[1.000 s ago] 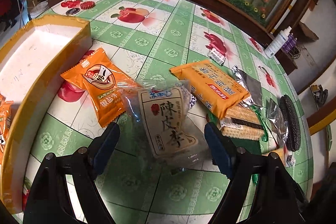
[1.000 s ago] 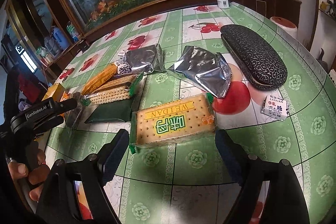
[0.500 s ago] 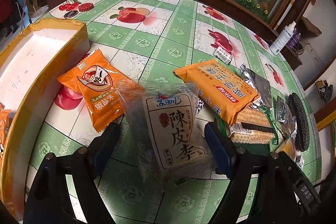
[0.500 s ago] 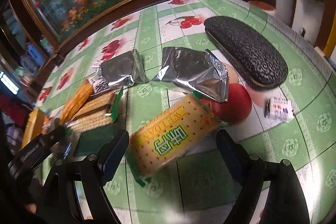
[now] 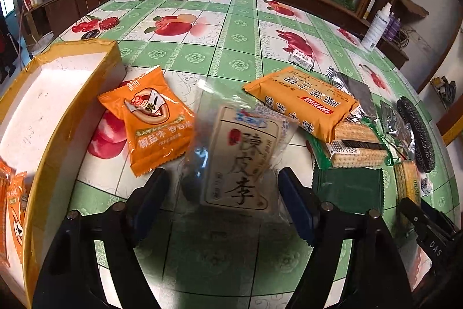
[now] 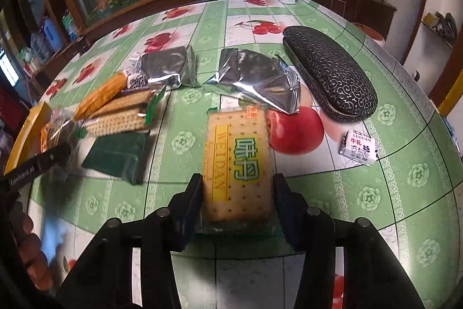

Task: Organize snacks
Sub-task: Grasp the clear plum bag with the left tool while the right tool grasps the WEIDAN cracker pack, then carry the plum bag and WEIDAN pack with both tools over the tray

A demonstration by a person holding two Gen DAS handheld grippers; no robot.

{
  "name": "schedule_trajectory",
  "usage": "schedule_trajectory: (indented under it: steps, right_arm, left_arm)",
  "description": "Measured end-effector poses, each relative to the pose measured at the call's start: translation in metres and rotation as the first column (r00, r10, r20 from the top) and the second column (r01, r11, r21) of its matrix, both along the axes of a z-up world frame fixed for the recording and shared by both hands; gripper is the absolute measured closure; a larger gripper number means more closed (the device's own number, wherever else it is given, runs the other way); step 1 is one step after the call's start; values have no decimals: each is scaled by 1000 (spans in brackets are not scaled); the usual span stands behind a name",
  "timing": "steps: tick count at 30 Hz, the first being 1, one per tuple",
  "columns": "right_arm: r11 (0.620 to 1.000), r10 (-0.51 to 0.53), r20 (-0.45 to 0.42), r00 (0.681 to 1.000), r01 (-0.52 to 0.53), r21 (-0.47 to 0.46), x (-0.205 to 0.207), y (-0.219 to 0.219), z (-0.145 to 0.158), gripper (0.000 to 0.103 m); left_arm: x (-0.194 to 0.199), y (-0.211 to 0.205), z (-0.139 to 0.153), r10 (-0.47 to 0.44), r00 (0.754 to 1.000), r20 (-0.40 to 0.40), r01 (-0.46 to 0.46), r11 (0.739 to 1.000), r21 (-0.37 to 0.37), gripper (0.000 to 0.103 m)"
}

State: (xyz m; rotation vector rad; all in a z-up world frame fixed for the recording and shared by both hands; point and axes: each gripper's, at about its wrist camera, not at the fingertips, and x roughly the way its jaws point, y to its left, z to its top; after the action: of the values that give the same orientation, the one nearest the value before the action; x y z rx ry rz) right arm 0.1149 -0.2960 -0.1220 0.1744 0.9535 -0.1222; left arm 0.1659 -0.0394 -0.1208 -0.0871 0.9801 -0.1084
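The right gripper (image 6: 235, 193) is closing on the cracker pack (image 6: 237, 161), its pads at the pack's sides. Beyond lie two foil packets (image 6: 254, 80) and a glasses case (image 6: 330, 74); a milk candy (image 6: 360, 146) sits right. The left gripper (image 5: 222, 193) is narrowing around a clear plum bag (image 5: 237, 155), not yet pressing. An orange packet (image 5: 153, 123) lies left of it beside the box (image 5: 49, 118).

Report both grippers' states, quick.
Left gripper: open, jaws closing around the clear plum bag.
Right gripper: jaws closing on the Weidan cracker pack, apparently touching.
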Motion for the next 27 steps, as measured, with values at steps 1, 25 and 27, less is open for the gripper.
schedule_trajectory:
  steps: [1,25,27]
  right_arm:
    - [1000,4,0,1000,-4,-14,3,2,0,50]
    - [981,111,153,982,-132,139,-45,16,27,55]
    - [977,135,169,976,-160,143,-49,27,35,55]
  left_arm:
    - [2,-3,0,-6,1000,-1,6,1000,17,25]
    - [-75,7,26,-130,982,138,125,991,44,49]
    - [-86,8,34,-126,978,167,113,990,85,49]
